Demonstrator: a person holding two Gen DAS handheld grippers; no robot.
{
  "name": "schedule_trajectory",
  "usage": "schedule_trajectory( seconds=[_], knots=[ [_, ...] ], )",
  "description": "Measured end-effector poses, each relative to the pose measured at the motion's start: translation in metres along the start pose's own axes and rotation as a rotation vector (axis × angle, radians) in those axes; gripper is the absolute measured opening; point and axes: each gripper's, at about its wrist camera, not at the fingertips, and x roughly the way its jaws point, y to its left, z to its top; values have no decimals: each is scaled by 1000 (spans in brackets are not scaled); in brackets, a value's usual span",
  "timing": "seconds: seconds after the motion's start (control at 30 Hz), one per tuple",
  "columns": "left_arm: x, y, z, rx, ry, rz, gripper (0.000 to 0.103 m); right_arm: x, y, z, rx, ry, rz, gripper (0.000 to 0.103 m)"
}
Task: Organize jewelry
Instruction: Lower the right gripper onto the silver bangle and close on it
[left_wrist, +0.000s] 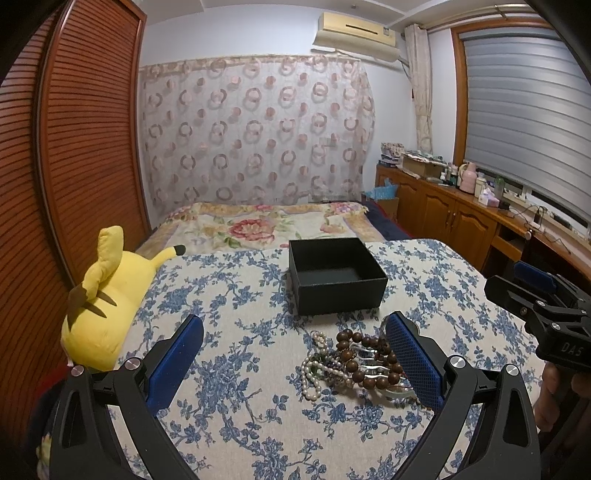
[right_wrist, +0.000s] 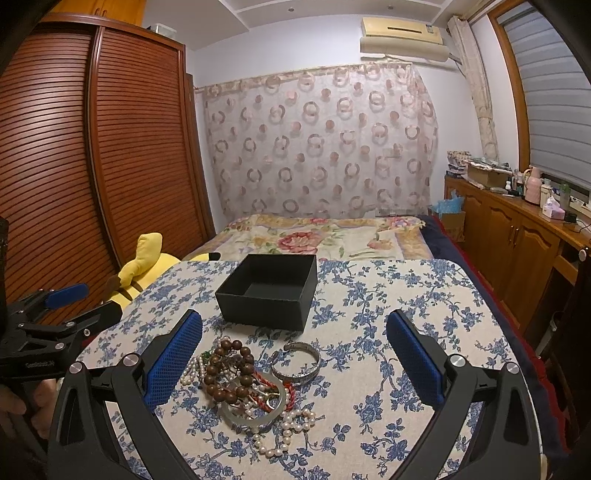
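A pile of jewelry (right_wrist: 251, 384) lies on the floral tablecloth: a brown wooden bead bracelet (right_wrist: 229, 369), a silver bangle (right_wrist: 295, 363), a pale jade bangle (right_wrist: 255, 413), red cord and white pearl strands (right_wrist: 291, 428). The pile also shows in the left wrist view (left_wrist: 354, 362). An open, empty black box (left_wrist: 334, 275) (right_wrist: 267, 291) stands just behind it. My left gripper (left_wrist: 295, 363) is open and empty, left of the pile, its right finger beside the beads. My right gripper (right_wrist: 295, 363) is open and empty, hovering over the pile.
The table (right_wrist: 406, 295) has a blue floral cloth and rounded far corners. A yellow plush toy (left_wrist: 107, 302) lies at the table's left edge. A bed (right_wrist: 314, 236) lies beyond, a wooden wardrobe (right_wrist: 110, 166) on the left, and a cluttered wooden sideboard (right_wrist: 517, 229) on the right.
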Motion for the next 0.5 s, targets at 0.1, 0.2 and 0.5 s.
schedule_trajectory(
  seconds=[0.1,0.2,0.5],
  knots=[
    [8,3,-5,-3,20,-9,95,6,-6,-4,-5,16,4,101],
    [18,3,-10,-2,47,-26,95,14,-12,-8,-19,38,-1,101],
    [42,-1,-26,1,113,-84,95,50,-27,-23,-64,164,50,76]
  ],
)
